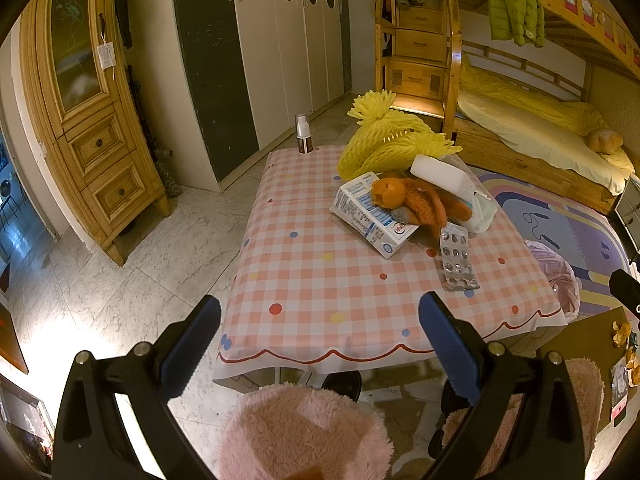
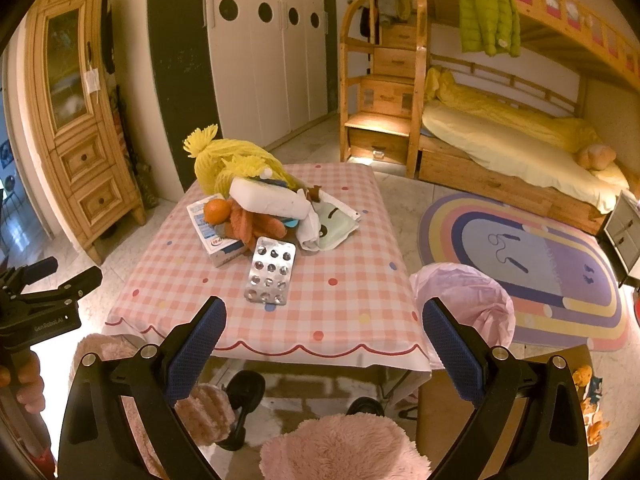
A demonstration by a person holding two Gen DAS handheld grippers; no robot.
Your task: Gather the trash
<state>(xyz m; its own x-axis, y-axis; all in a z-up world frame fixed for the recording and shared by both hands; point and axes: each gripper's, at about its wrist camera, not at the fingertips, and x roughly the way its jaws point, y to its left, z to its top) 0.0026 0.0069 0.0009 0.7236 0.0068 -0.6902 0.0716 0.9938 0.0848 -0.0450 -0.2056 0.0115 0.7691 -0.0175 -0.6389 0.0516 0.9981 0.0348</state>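
Both grippers, left gripper (image 1: 320,344) and right gripper (image 2: 324,336), hang wide open and empty before the table (image 2: 340,312), so collecting seems unstarted; next, probably, the blister pack (image 2: 270,271).

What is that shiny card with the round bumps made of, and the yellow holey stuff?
The blister pack looks like silvery foil over plastic: it glints, and its rows of round pockets are pressed in. The yellow netting seems to be soft foam mesh, matte, with open diamond holes and frayed ends.

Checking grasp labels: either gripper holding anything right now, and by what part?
Nothing held. Left gripper and right gripper are both open, short of the blister pack.
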